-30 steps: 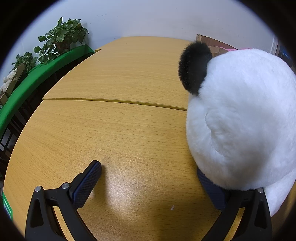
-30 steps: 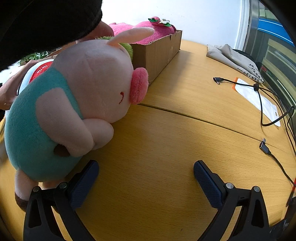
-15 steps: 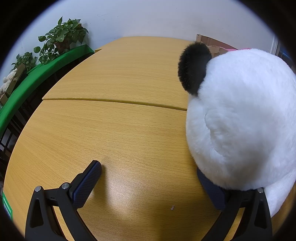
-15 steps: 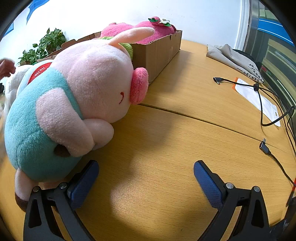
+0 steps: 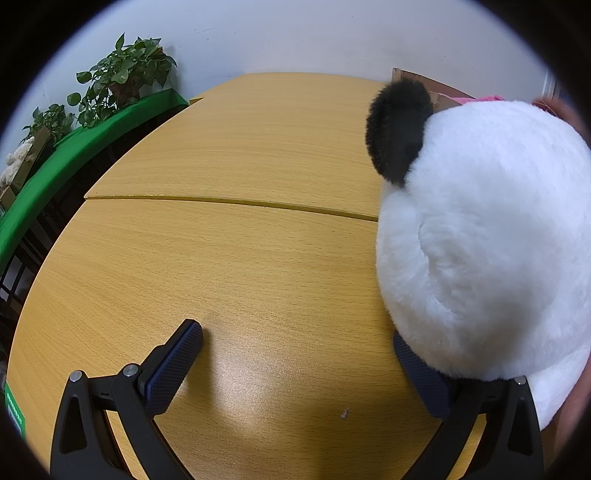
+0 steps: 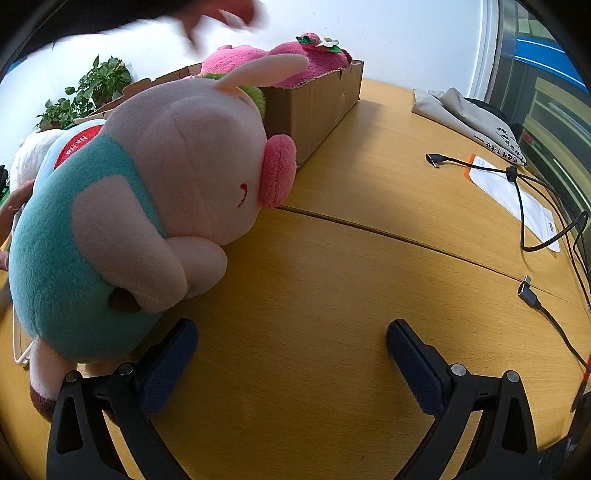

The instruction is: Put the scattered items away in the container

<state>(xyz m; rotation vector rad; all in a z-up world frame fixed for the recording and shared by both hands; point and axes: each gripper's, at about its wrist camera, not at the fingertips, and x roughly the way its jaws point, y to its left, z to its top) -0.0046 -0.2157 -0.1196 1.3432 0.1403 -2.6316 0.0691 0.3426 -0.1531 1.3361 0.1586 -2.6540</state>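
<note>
A big white plush panda (image 5: 484, 240) with a black ear sits at the right of the left wrist view, resting over the right finger of my open left gripper (image 5: 295, 350). In the right wrist view a pink plush pig (image 6: 147, 206) in a teal outfit lies on the wooden table, just left of my open right gripper (image 6: 291, 343), touching its left finger. Behind the pig stands a cardboard box (image 6: 314, 103) holding a magenta plush (image 6: 295, 59). Nothing sits between either gripper's fingers.
A person's blurred hand (image 6: 221, 14) passes above the box; another hand (image 6: 14, 203) shows at the left edge. Cables (image 6: 528, 206), a white packet (image 6: 517, 195) and a folded cloth (image 6: 461, 114) lie at the right. Potted plants (image 5: 122, 77) line a green ledge.
A dark sleeve that covered the top left of the right wrist view withdrew, and a hand now sweeps blurred above the box. Both grippers and the toys have stayed put.
</note>
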